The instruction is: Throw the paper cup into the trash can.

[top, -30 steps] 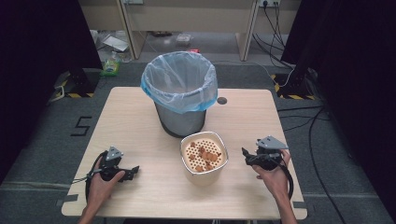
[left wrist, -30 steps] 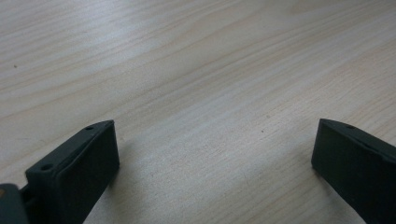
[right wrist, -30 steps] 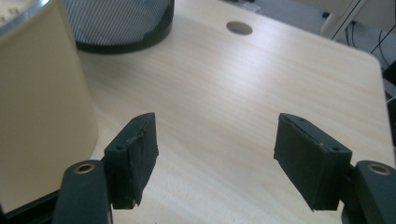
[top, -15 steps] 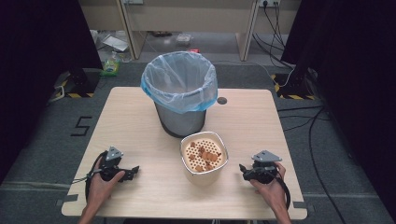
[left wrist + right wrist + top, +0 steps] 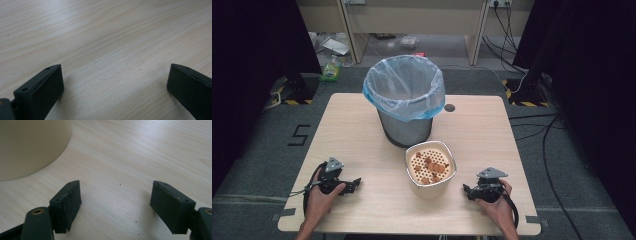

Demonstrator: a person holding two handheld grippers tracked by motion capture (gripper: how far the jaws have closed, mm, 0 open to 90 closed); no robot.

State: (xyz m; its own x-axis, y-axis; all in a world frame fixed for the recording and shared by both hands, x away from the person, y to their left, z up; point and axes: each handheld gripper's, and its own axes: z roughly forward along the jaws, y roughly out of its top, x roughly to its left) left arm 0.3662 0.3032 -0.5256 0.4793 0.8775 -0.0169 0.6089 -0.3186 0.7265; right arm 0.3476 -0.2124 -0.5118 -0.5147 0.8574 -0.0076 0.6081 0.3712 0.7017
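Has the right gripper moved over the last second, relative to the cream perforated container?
Yes. The right gripper has dropped toward the table's near edge, now beside the cream perforated container's lower wall rather than level with its rim; its empty jaws have just been opening.

Overhead light is falling evenly on the table (image 5: 362, 125), which is reading bright and pale. Surroundings at far left and right are sinking into near black. The bin liner (image 5: 404, 90) is showing soft glare. The high view is looking slightly soft and low in detail. In both gripper views, soft shadows are pooling under the near black jaws, and wood grain is blurring toward the far edge.
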